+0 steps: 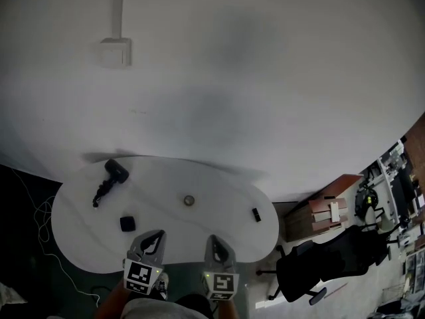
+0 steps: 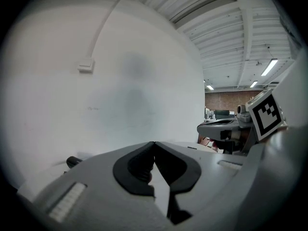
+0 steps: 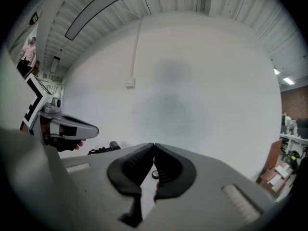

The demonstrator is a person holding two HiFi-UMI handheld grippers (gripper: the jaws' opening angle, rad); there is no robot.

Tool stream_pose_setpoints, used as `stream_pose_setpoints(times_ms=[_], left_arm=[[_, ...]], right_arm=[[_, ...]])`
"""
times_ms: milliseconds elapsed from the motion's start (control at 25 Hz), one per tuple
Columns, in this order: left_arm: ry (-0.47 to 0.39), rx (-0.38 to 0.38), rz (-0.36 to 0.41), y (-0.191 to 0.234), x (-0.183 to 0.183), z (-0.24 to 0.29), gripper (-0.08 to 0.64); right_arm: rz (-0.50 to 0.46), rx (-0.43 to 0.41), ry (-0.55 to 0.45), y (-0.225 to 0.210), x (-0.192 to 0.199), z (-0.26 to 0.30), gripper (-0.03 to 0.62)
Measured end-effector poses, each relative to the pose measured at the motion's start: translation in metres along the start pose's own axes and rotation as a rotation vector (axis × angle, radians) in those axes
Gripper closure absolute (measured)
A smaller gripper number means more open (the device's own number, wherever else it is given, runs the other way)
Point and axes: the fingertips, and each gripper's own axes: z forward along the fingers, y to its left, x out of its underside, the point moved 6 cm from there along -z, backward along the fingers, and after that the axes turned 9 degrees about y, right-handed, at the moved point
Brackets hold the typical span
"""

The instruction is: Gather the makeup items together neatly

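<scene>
I hold both grippers by the near edge of the white table (image 1: 219,178). My left gripper (image 1: 157,233) and right gripper (image 1: 214,238) are each pressed together, with nothing in them. A small black box (image 1: 127,223) lies just ahead of the left gripper. A little round pot (image 1: 189,200) sits mid-table. A long black thing (image 1: 114,173) lies by the far left edge, and a small black stick (image 1: 255,214) lies toward the right edge.

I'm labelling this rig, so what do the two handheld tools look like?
The left tool and right tool are light grey, tapering shells with black ribbed pads at the tips. Each carries a white cube with black square markers at its rear.
</scene>
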Motion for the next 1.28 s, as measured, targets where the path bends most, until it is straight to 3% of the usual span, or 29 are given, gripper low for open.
stream_pose_setpoints(times_ms=[400, 800, 840, 1080, 1280], left_arm=[[0.043, -0.032, -0.048, 0.027, 0.000, 0.050, 0.549], [0.111, -0.172, -0.123, 0.048, 0.006, 0.095, 0.549], [0.122, -0.184, -0.132, 0.050, 0.009, 0.099, 0.549], [0.184, -0.249, -0.189, 0.064, 0.031, 0.119, 0.549], [0.220, -0.284, -0.225, 0.070, 0.047, 0.132, 0.549]], right_arm=[[-0.031, -0.075, 0.072, -0.009, 0.004, 0.065, 0.588], [-0.055, -0.237, 0.196, -0.029, 0.028, 0.150, 0.581], [-0.061, -0.257, 0.213, -0.030, 0.032, 0.158, 0.532], [-0.088, -0.365, 0.316, -0.032, 0.061, 0.198, 0.405], [-0.110, -0.413, 0.388, -0.030, 0.082, 0.230, 0.356]])
